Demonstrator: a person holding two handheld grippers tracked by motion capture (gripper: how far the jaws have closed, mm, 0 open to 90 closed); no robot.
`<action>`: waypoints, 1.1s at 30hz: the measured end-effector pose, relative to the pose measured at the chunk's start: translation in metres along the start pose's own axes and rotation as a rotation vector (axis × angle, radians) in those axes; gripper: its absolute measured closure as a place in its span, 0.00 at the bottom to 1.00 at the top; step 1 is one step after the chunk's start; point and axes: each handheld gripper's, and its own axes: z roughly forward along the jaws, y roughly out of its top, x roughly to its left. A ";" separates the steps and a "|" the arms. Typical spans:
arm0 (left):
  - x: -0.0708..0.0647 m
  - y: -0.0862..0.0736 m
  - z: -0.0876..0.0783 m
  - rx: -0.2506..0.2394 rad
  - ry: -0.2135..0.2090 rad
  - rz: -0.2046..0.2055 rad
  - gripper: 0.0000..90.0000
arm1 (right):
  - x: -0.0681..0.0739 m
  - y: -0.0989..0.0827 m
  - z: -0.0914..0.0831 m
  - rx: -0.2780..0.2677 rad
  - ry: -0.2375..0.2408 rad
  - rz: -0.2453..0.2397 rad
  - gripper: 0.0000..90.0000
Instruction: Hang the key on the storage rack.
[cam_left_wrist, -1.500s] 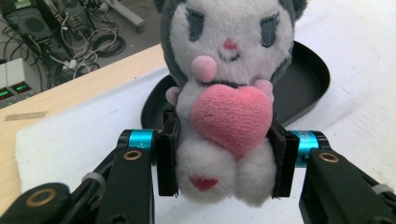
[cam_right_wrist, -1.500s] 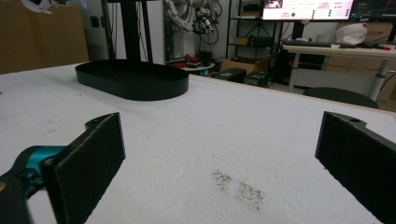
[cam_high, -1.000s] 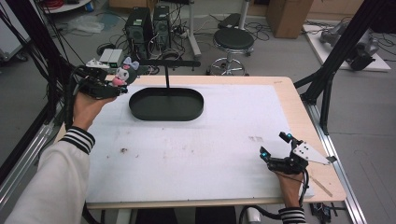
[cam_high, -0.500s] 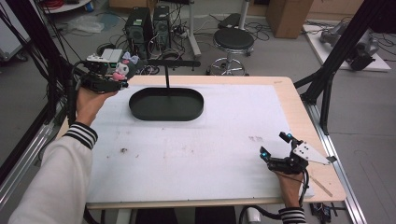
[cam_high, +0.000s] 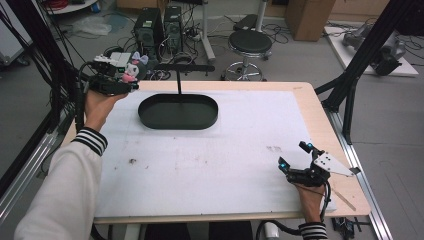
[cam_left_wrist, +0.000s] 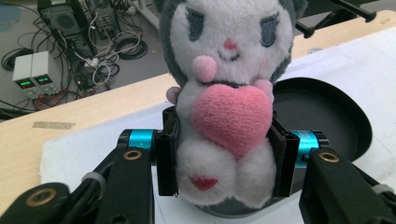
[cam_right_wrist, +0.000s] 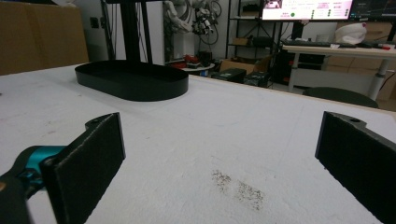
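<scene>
**Plush toy clamped in the left gripper, right one sitting idle**

High view first: the left gripper (cam_high: 116, 80) is up at the far left corner of the table (cam_high: 300, 90), just left of the black oval tray (cam_high: 178, 111), and it's got a little plush toy (cam_high: 131, 73) pinched in it. The toy is off the white mat (cam_high: 200, 155), held above the table edge. The right gripper (cam_high: 297, 160) sits low at the near right corner, well apart from everything, jaws spread with nothing between them.

Left gripper view: here's the good look. The plush toy (cam_left_wrist: 224, 93) is white and grey and hugs a pink heart (cam_left_wrist: 232, 116). Both pads (cam_left_wrist: 166, 154) press into its sides around the belly, so it's properly clenched. The tray (cam_left_wrist: 322, 116) is right behind and below it.

Right gripper view: the right gripper (cam_right_wrist: 219, 154) is wide apart over the bare mat (cam_right_wrist: 210, 130), holding nothing. There's a dirty smudge (cam_right_wrist: 238, 186) on the mat between the jaws, and the tray (cam_right_wrist: 130, 79) sits far off at the upper left.
</scene>
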 end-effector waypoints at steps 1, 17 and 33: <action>0.001 0.000 0.001 -0.003 0.002 -0.005 0.62 | 0.000 0.000 0.000 -0.001 0.000 -0.001 0.01; 0.011 -0.004 0.015 0.028 0.035 -0.032 0.62 | 0.000 0.000 0.000 -0.004 -0.001 -0.007 0.00; 0.020 -0.018 0.025 0.053 0.042 -0.067 0.62 | -0.001 0.000 0.000 -0.001 -0.001 0.002 0.01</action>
